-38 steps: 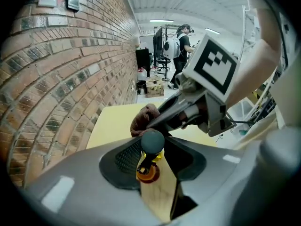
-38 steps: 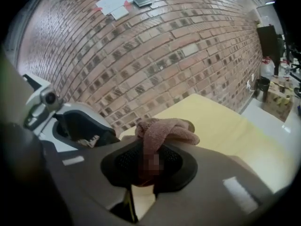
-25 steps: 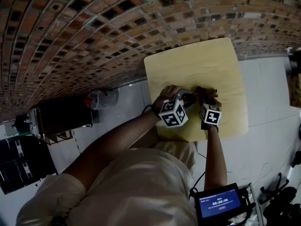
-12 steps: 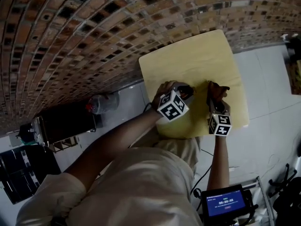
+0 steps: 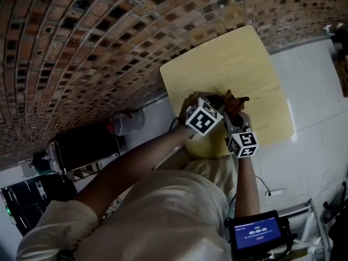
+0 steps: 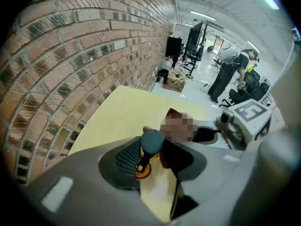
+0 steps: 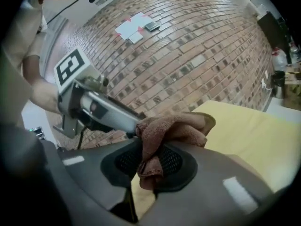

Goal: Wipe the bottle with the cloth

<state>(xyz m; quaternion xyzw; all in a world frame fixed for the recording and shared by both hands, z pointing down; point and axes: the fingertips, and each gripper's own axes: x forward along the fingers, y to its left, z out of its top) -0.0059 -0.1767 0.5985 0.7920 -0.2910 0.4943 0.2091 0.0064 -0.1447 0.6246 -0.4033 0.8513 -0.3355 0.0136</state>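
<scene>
left gripper point(image 6: 151, 160): closed to a middling gap and clamped on the bottle, a pad pressing each side, its nose aimed steeply down at the table.
bottle point(image 6: 152, 142): right between the left gripper's pads, a dark body standing up along them; the grey-blue cap is at the near end and a yellow-orange band sits lower, toward the tabletop.
right gripper point(image 7: 153, 161): pinched tight on the cloth, with a fold of it squeezed between the two pads and a tail hanging below the grip. It lies close to level.
cloth point(image 7: 171, 128): brown and bunched, spilling out past the right gripper's tips and up against the front of the left gripper. It is just beyond the bottle as the left gripper sees it, but whether it touches the bottle cannot be told.
table point(image 5: 228, 64): pale yellow top under both grippers, bare beyond their tips.
brick wall point(image 5: 81, 48): beyond the table's far edge, ahead of the left gripper and to its left.
the pair: marker cubes side by side in the head view, the tips crowded together over the table's near side.
</scene>
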